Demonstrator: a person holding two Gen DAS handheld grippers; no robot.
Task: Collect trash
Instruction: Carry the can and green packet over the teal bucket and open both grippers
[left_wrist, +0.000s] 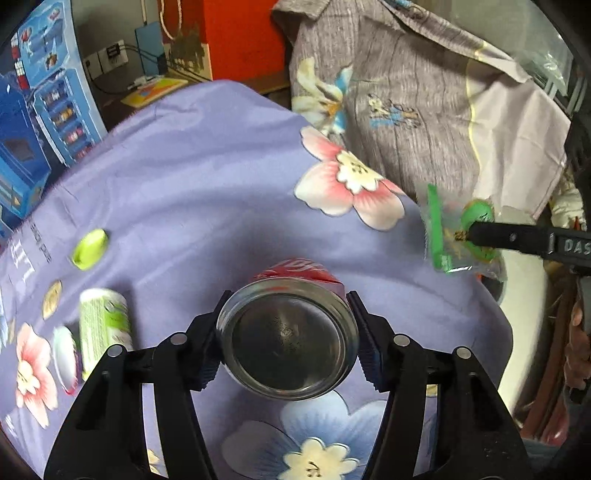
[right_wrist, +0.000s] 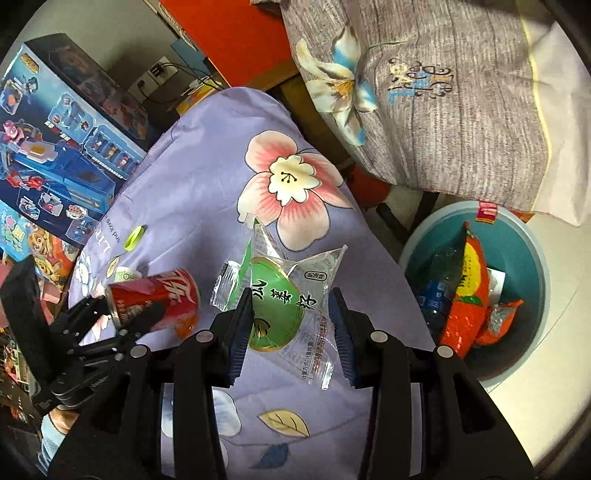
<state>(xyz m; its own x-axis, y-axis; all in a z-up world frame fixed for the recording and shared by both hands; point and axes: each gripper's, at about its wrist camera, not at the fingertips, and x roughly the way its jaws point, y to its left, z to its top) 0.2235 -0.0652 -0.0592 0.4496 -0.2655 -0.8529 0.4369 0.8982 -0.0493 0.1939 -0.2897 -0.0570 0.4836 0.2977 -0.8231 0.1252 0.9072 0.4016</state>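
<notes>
A red cola can (left_wrist: 288, 336) hangs bottom-first toward the camera above the purple floral cloth (left_wrist: 203, 166), and my left gripper (left_wrist: 284, 325) is shut on it, pads pressing both sides. The right wrist view shows that same can (right_wrist: 162, 295) in the left gripper (right_wrist: 122, 317). My right gripper (right_wrist: 290, 321) is shut on a clear snack wrapper with a green print (right_wrist: 277, 299), held over the cloth's right edge. In the left wrist view the wrapper (left_wrist: 443, 236) dangles from the right gripper's fingertip (left_wrist: 480, 232). A green-and-white can (left_wrist: 103, 325) lies on the cloth at the left.
A small lime-green piece (left_wrist: 90, 248) rests on the cloth. A teal bin (right_wrist: 532, 258) with an orange packet (right_wrist: 465, 295) and bottles stands on the floor at right. Toy boxes (right_wrist: 55, 147) line the left. Grey floral bedding (right_wrist: 443, 92) hangs behind.
</notes>
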